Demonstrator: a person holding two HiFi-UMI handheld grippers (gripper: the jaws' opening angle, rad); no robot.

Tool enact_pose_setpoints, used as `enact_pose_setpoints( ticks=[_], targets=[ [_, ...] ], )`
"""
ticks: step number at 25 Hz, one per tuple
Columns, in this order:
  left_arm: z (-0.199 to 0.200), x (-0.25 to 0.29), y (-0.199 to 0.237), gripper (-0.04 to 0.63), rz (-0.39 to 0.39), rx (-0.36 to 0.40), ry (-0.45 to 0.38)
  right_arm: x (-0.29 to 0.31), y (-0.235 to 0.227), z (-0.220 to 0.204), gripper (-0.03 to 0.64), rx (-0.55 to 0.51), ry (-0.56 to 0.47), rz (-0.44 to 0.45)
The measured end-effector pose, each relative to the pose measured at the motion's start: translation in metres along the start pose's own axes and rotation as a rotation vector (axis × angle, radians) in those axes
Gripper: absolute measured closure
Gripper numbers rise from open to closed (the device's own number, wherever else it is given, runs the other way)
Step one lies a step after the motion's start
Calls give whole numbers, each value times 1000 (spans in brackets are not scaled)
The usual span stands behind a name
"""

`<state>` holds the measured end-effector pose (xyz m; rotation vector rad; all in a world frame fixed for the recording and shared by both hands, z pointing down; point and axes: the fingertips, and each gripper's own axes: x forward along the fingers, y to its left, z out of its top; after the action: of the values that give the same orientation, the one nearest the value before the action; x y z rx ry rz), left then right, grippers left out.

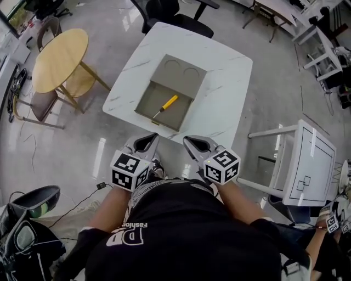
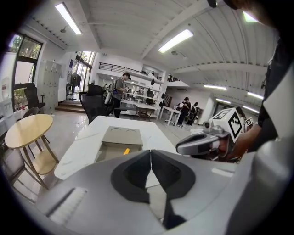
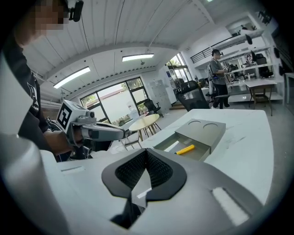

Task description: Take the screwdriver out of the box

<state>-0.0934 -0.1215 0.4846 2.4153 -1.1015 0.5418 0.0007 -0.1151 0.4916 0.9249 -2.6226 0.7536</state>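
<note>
A grey open box [image 1: 148,103] lies on the white marble table [image 1: 230,82], its lid [image 1: 178,74] folded back at the far side. A yellow-handled screwdriver [image 1: 166,105] rests inside it, also visible as a yellow screwdriver [image 3: 185,149] in the right gripper view and a yellow tip [image 2: 126,151] in the left gripper view. My left gripper [image 1: 148,140] and right gripper [image 1: 193,144] hover side by side short of the table's near edge, both shut and empty.
A round wooden table [image 1: 59,59] with chairs stands to the left. A white frame stand [image 1: 307,164] is at the right. A black office chair [image 1: 164,13] sits beyond the marble table. People stand far back in the room.
</note>
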Motion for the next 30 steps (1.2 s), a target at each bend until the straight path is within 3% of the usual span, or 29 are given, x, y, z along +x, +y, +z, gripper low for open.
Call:
enact_pose_setpoints(
  ticks=[9, 19, 30],
  targets=[
    [17, 15, 56, 535, -83, 46, 21, 48, -12, 27, 615, 29, -14, -98],
    [23, 34, 72, 535, -159, 85, 38, 64, -26, 41, 615, 43, -47, -170],
    [46, 50, 73, 535, -82, 79, 16, 63, -53, 71, 615, 2, -55, -119]
  ],
)
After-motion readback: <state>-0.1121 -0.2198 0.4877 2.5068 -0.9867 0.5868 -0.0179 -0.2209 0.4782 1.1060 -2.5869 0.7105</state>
